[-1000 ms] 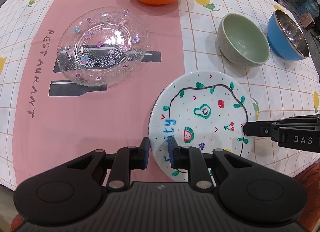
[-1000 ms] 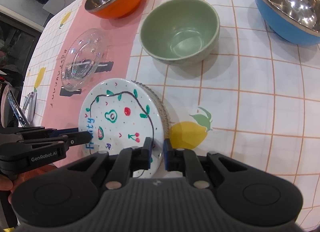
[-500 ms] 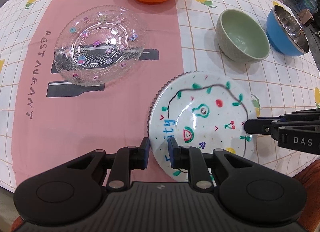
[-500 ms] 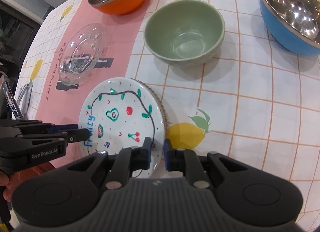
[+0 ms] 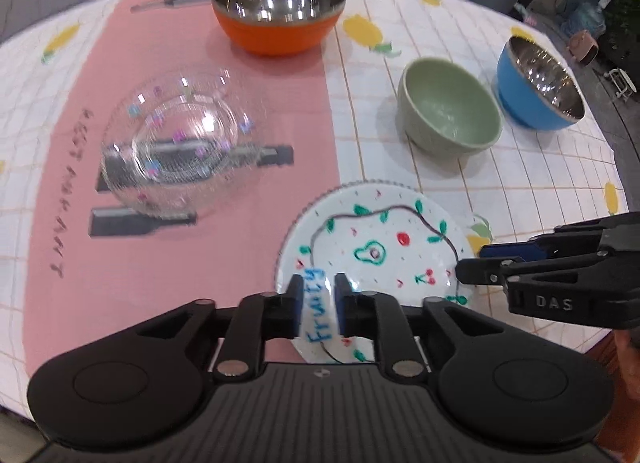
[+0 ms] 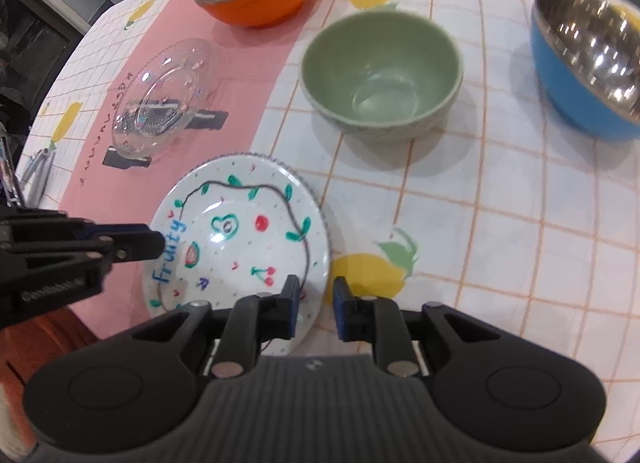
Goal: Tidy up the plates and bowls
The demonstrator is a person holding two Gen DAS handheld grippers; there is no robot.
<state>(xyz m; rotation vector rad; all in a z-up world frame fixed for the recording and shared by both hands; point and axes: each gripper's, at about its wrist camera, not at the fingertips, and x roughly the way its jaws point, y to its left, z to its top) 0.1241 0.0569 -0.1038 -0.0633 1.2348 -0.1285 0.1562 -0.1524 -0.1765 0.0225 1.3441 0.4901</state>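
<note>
A white plate (image 5: 376,259) painted with fruit and the word "Fruity" lies on the tablecloth near the front edge. My left gripper (image 5: 318,291) straddles its near-left rim with the jaws opening; the pads stand clear of the rim. My right gripper (image 6: 316,295) straddles the plate (image 6: 240,231) at its near-right rim, jaws also opening, not pressing on it. Each gripper shows in the other's view: the right gripper (image 5: 472,259) and the left gripper (image 6: 154,237). A clear glass plate (image 5: 180,143) lies to the left on the pink strip.
An orange steel-lined bowl (image 5: 276,35) stands at the back. A green bowl (image 5: 448,119) and a blue steel-lined bowl (image 5: 532,111) stand at the right. Metal utensils (image 6: 36,175) lie by the table's left edge. The table's front edge is just below the grippers.
Both grippers' jaws have widened off the painted plate's rim, and the plate now lies flat on the cloth. Both views have tipped up a little toward the far bowls.
</note>
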